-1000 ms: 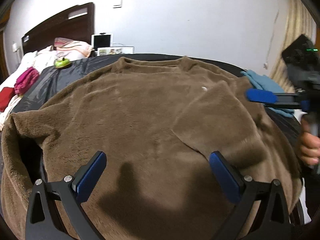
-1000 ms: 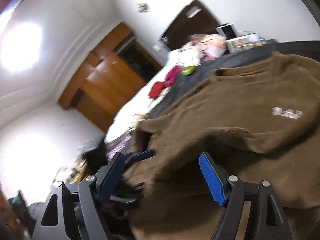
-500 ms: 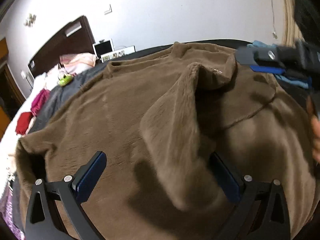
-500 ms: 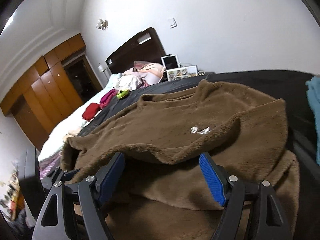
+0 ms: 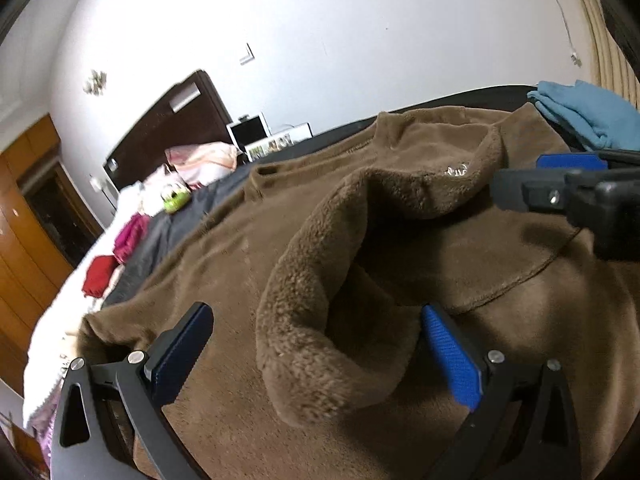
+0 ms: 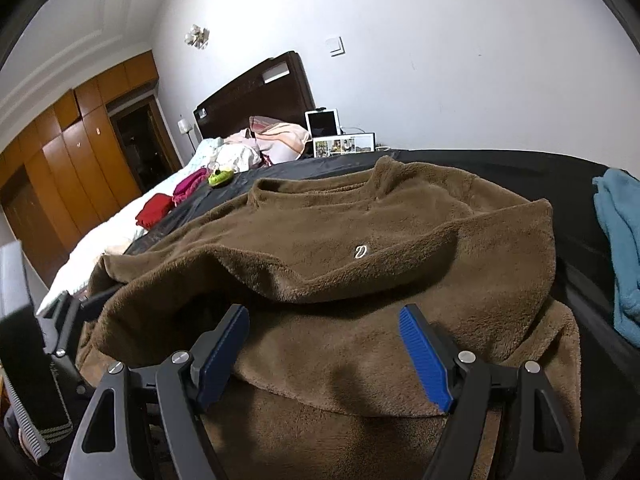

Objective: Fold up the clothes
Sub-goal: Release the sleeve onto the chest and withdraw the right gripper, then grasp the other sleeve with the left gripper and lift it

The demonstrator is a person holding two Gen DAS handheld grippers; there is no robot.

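Since a second ago, your fluffy brown fleece sweater [image 5: 460, 248] has gained a raised fold down its middle, its sleeve edge lifted across the chest. Nearest you, your left gripper [image 5: 316, 352] stands released, the fold between its blue pads but unpinched. Your right gripper [image 6: 324, 352] is released too, hovering above the sweater's hem. Beyond, the sweater lies on a black sheet [image 6: 500, 168]; a folded blue garment [image 6: 620, 240] rests far right.

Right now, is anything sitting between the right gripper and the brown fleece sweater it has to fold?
Nothing visible. The right gripper hangs directly over the brown sweater, fingers spread, with only fleece beneath. The blue garment lies off to the side.
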